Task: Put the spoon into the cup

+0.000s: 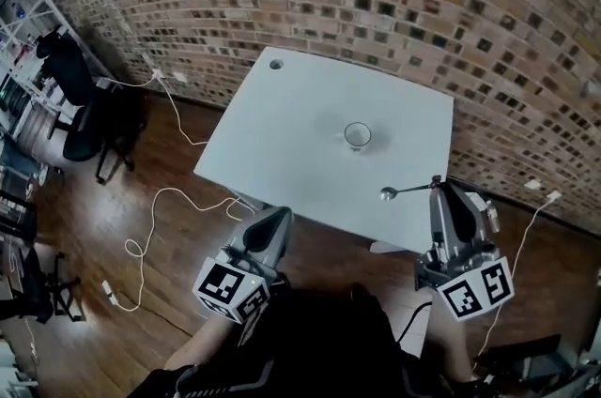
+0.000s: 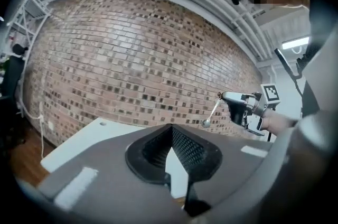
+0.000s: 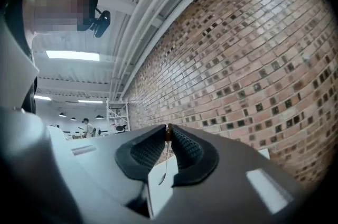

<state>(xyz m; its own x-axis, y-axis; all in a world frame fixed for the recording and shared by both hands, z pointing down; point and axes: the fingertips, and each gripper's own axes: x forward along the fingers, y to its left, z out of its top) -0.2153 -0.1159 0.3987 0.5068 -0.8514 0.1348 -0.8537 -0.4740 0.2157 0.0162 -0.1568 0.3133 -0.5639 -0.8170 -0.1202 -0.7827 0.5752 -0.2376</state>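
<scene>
Cup (image 1: 357, 135) in head view alone; right gripper (image 1: 437, 186) jaws clenched on spoon (image 1: 405, 191), left gripper (image 1: 281, 214) jaws together.

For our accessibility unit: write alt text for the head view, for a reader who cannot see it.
The right hand-held gripper holds a spoon by its handle end over the white table's near edge, apart from the white cup at mid-table. The left hand-held gripper, shut and empty, hangs before the table's near edge.
</scene>
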